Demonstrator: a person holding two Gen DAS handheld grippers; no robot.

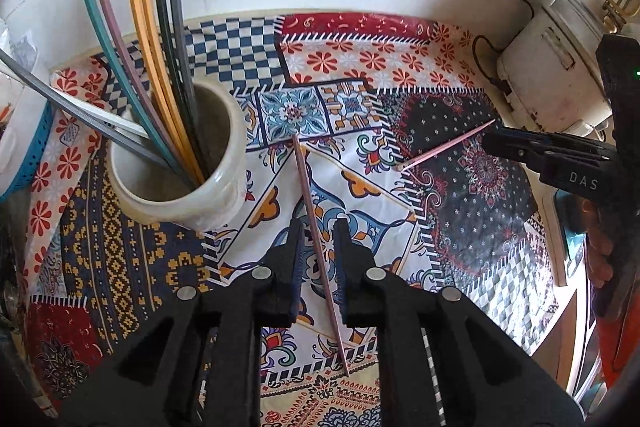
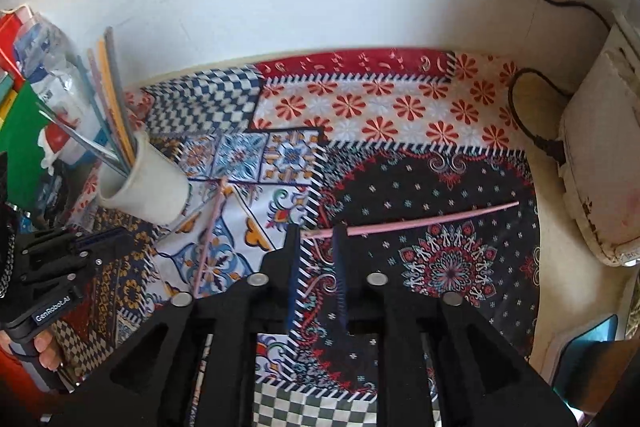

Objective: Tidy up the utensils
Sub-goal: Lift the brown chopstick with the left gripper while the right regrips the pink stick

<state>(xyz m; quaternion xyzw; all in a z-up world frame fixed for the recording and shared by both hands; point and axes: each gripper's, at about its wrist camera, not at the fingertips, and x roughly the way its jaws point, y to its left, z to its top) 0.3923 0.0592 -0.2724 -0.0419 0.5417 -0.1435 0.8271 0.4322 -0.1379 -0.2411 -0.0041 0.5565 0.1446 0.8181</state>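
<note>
Your left gripper (image 1: 318,227) stands apart astride the mauve chopstick (image 1: 316,239); the ceramic holder (image 1: 180,167) sits at ten o'clock. Your right gripper (image 2: 318,233) gapes at the pink chopstick (image 2: 420,221); closing off-centre could flick either.

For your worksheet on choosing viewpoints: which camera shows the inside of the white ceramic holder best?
The left wrist view: the white ceramic holder is close, its mouth open to the camera. The right wrist view shows it small, mostly from outside.

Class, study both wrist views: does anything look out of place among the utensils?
Yes. Two chopsticks lie loose on the patterned cloth: a mauve chopstick between the left claw fingers and a pink chopstick by the right claw. The rest stand in the white cup.
</note>
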